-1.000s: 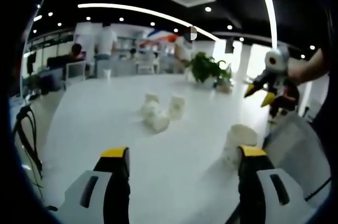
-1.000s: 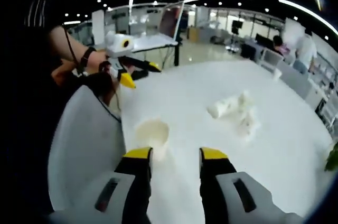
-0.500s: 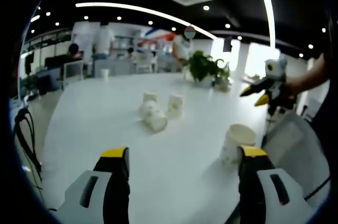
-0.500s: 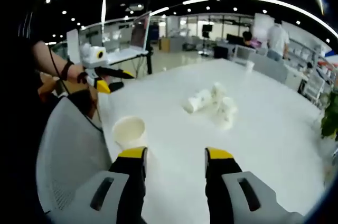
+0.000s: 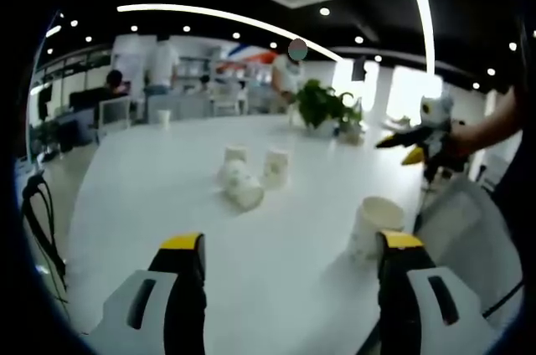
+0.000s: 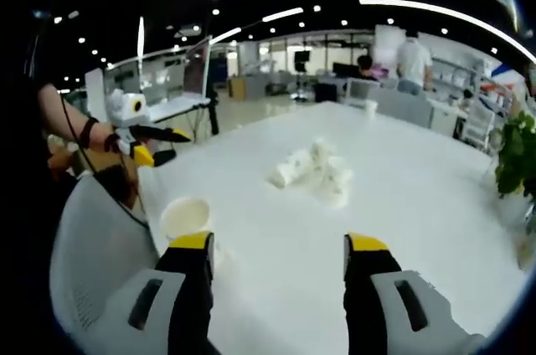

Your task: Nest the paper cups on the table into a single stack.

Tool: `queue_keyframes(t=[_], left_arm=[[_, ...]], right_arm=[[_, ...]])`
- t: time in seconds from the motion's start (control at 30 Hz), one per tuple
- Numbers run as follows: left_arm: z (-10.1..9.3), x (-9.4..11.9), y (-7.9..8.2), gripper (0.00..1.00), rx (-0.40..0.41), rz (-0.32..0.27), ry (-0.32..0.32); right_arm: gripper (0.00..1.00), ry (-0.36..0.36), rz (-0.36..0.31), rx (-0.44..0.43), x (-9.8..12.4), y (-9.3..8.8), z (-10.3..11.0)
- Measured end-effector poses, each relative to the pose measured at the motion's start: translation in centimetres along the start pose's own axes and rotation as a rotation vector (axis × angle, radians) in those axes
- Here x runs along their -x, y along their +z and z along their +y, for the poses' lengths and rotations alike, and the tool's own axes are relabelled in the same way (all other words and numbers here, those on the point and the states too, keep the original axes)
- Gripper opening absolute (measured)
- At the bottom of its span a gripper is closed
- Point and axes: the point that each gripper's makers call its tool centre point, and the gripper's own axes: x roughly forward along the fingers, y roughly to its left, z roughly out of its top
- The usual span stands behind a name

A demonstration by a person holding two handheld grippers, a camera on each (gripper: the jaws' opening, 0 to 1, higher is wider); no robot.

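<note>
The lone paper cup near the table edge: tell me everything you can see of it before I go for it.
The lone paper cup is white, paper by its look, and stands upright with its open mouth up and a rolled rim. It appears empty. It sits on the white table, close to the edge by a grey chair back, apart from the cluster of cups farther in. Neither tool touches it; it stands just beyond one jaw in each view.

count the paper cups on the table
5 that I can make out. One upright white paper cup stands alone near the table's edge. The other four cluster at mid-table: two upright, two lying on their sides. More may be hidden in the cluster.
</note>
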Motion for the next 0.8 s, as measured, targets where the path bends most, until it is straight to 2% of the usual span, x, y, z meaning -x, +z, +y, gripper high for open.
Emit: queue_keyframes(t=[0.17, 0.3, 0.47, 0.8], left_arm=[[-0.1, -0.1, 0.0, 0.82, -0.005, -0.001, -0.003], [-0.1, 0.0, 0.1, 0.82, -0.002, -0.002, 0.0], [0.0, 0.0, 0.1, 0.82, -0.002, -0.001, -0.002], [0.5, 0.0, 0.4, 0.82, 0.006, -0.01, 0.01]], right_arm=[[0.72, -0.025, -0.003, -0.001, 0.0, 0.0, -0.5], [0.91, -0.084, -0.017, -0.025, -0.1, 0.1, -1.5], [0.99, -0.115, -0.021, -0.026, -0.1, 0.1, -2.1], [1.0, -0.12, -0.017, -0.038, -0.2, -0.3, -2.0]])
